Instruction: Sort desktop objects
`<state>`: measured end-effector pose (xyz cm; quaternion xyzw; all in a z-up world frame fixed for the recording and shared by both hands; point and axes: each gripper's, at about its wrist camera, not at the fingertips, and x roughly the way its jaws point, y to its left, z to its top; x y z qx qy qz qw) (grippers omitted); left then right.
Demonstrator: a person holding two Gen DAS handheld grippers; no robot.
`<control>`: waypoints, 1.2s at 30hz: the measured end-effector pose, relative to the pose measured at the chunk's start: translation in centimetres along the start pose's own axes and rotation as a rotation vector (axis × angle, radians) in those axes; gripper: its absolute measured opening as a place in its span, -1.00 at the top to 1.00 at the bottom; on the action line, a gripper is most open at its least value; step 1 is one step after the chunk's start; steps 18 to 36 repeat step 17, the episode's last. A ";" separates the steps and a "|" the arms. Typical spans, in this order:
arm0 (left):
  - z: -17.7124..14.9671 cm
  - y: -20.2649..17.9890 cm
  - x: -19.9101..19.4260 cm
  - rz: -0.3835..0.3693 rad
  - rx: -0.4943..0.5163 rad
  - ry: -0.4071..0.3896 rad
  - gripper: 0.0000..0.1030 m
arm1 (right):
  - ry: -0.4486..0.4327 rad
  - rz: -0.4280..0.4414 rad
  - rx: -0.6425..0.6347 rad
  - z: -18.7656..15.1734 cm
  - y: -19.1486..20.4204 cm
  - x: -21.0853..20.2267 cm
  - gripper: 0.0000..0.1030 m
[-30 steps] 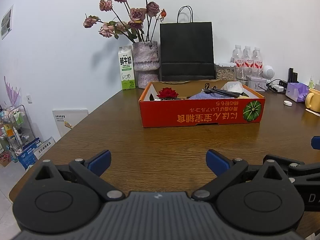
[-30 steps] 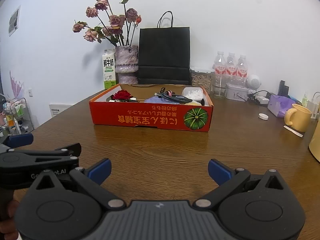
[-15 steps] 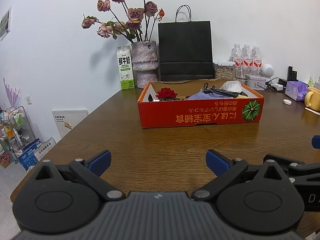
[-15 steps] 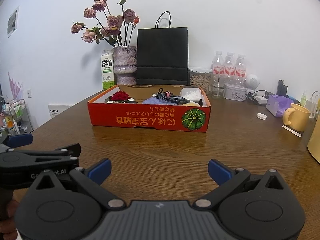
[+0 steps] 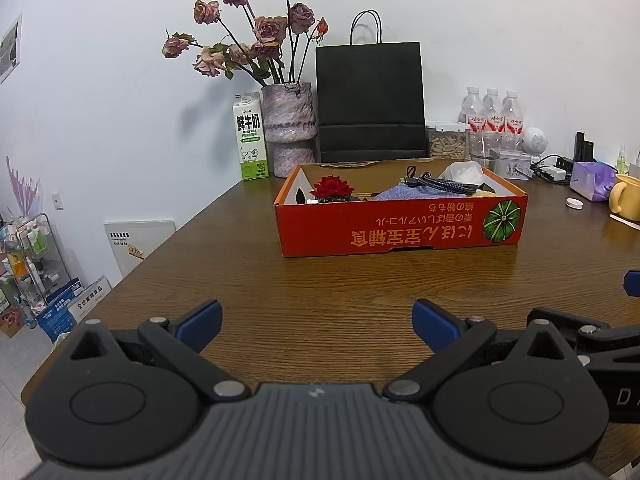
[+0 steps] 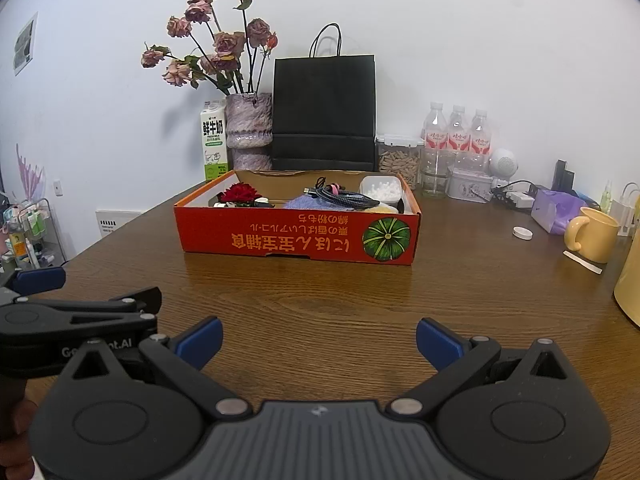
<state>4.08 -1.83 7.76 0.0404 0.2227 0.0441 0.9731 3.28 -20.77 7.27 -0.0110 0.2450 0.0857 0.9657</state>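
Both tools hover low over the wooden table (image 5: pixel 320 292), side by side. The left hand-held gripper (image 5: pixel 316 322) has its blue tips spread wide, holding nothing; the right hand-held gripper (image 6: pixel 319 338) likewise. Well ahead of them sits the red cardboard box (image 6: pixel 298 236), holding a red flower (image 6: pixel 239 193), a coiled cable (image 6: pixel 344 197) and a white container (image 6: pixel 380 189).

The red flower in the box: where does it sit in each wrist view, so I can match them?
Left wrist: red flower just right of centre, upper half, at the left end of the orange box.
Right wrist: red flower left of centre, same end of the box.
Shared landmark: the black paper bag behind the box in both views.
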 end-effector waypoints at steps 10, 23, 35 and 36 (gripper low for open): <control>0.0 0.1 0.0 -0.002 0.001 0.004 -1.00 | 0.001 0.000 0.000 0.0 0.0 0.0 -1.00; -0.1 0.0 0.0 -0.003 -0.001 0.010 -1.00 | 0.003 -0.001 0.004 -0.1 -0.1 0.2 -1.00; -0.1 0.0 0.0 -0.003 -0.001 0.010 -1.00 | 0.003 -0.001 0.004 -0.1 -0.1 0.2 -1.00; -0.1 0.0 0.0 -0.003 -0.001 0.010 -1.00 | 0.003 -0.001 0.004 -0.1 -0.1 0.2 -1.00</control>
